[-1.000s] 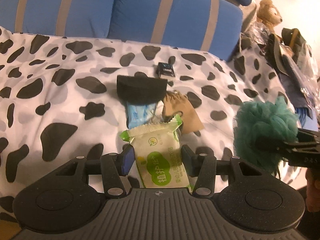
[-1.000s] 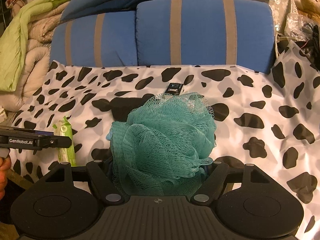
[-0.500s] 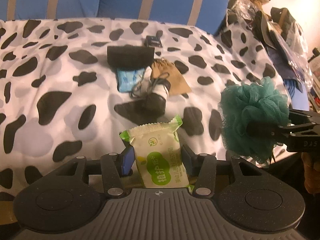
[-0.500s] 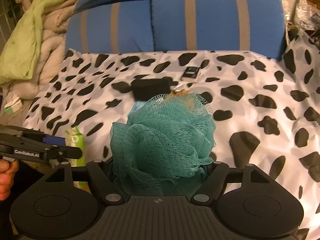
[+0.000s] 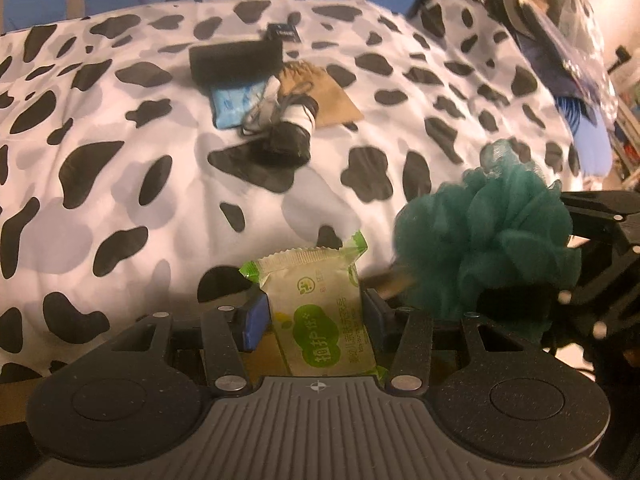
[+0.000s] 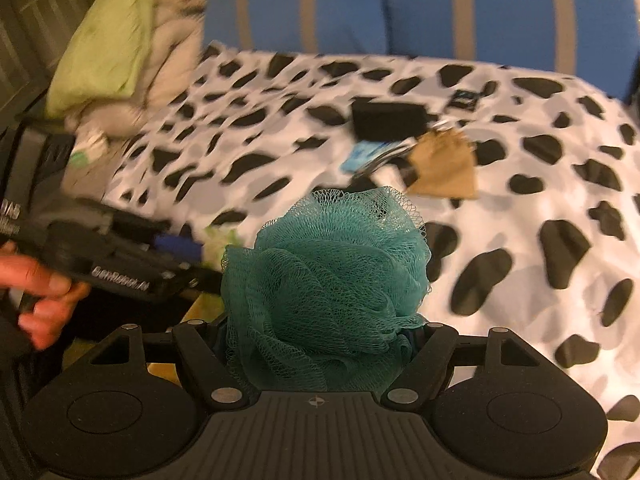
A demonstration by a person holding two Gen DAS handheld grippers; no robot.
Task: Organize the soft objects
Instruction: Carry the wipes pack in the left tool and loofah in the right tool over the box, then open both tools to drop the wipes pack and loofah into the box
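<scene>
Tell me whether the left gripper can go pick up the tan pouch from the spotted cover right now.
Probably not as things stand. The left gripper is shut on the green wipes packet, so its jaws are taken. The tan pouch itself lies uncovered on the spotted cover.

Both wrist views close, angled down over the cow-print cover [image 5: 120, 200], sharing its clutter

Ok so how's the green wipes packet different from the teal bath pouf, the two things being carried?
The wipes packet is flat, smooth, printed plastic; the bath pouf is a round ball of ruffled mesh. The packet is pale yellow-green, the pouf solid teal. The packet sits narrow between the left gripper pads; the pouf bulges wider than the right gripper holding it. Both are lifted off the cow-print cover, each clamped in one gripper.
</scene>
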